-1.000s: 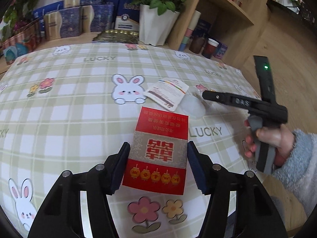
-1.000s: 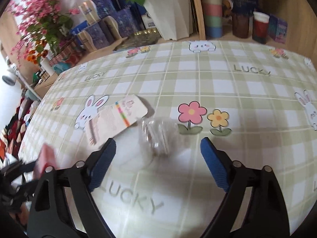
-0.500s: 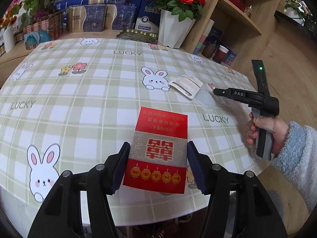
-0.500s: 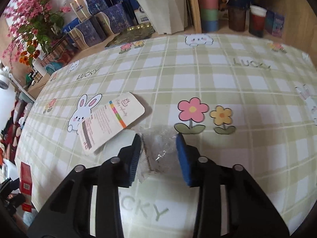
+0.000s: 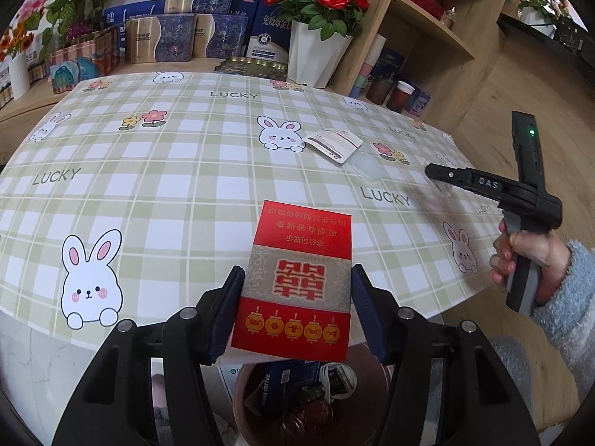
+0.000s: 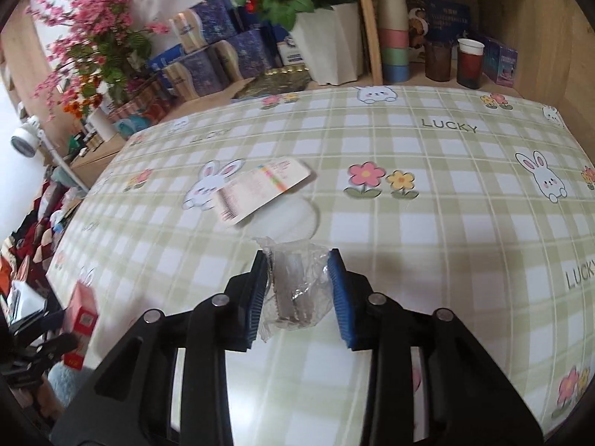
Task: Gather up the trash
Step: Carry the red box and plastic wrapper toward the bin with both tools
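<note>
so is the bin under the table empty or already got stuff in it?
Not empty. The left wrist view shows the bin holding a blue coffee packet and other wrappers, directly below the red box.

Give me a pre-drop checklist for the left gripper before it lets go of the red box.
1. Left gripper shut on the red cigarette box: ok, both pads press its sides.
2. Box lifted off the tablecloth: ok, it hangs past the table's near edge.
3. Pink trash bin under the box: ok, its open mouth shows directly below.
4. Room in the bin: cannot tell, a coffee packet and other trash are inside, depth hidden.
5. Right gripper away from the drop path: ok, over the table, shut on the clear plastic wrapper.
</note>
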Demonstrator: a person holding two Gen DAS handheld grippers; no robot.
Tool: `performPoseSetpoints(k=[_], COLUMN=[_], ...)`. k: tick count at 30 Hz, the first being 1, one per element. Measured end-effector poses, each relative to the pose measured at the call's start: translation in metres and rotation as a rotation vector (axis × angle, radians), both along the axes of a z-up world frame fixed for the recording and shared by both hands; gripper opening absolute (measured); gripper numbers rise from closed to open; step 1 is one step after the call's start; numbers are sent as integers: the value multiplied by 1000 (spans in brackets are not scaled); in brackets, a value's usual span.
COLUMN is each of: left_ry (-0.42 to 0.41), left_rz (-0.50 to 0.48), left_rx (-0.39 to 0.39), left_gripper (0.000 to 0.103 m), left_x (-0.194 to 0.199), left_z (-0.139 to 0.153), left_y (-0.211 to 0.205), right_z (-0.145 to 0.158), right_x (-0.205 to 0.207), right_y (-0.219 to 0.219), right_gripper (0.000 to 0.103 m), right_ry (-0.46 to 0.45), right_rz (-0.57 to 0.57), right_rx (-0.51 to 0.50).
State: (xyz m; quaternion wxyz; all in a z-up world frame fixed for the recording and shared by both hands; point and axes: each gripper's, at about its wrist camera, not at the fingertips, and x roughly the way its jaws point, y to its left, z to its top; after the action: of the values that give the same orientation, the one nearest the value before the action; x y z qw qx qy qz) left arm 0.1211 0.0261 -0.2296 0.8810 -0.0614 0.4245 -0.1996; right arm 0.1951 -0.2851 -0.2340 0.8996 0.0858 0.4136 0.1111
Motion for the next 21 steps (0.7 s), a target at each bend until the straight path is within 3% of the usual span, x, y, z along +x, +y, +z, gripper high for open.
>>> performPoseSetpoints(k=[11, 21], left_ry=[-4, -12], left_rz=[1, 10], left_rx=[-11, -18], left_gripper=[56, 56], left_x=[-43, -67], left_z=[1, 2], left_y=[5, 11], right_z=[10, -6], right_x=[-83, -141], right_y=[26, 48], right_gripper=[36, 36], right_ry=[-25, 6], right_rz=[86, 158], right_rx=[23, 39])
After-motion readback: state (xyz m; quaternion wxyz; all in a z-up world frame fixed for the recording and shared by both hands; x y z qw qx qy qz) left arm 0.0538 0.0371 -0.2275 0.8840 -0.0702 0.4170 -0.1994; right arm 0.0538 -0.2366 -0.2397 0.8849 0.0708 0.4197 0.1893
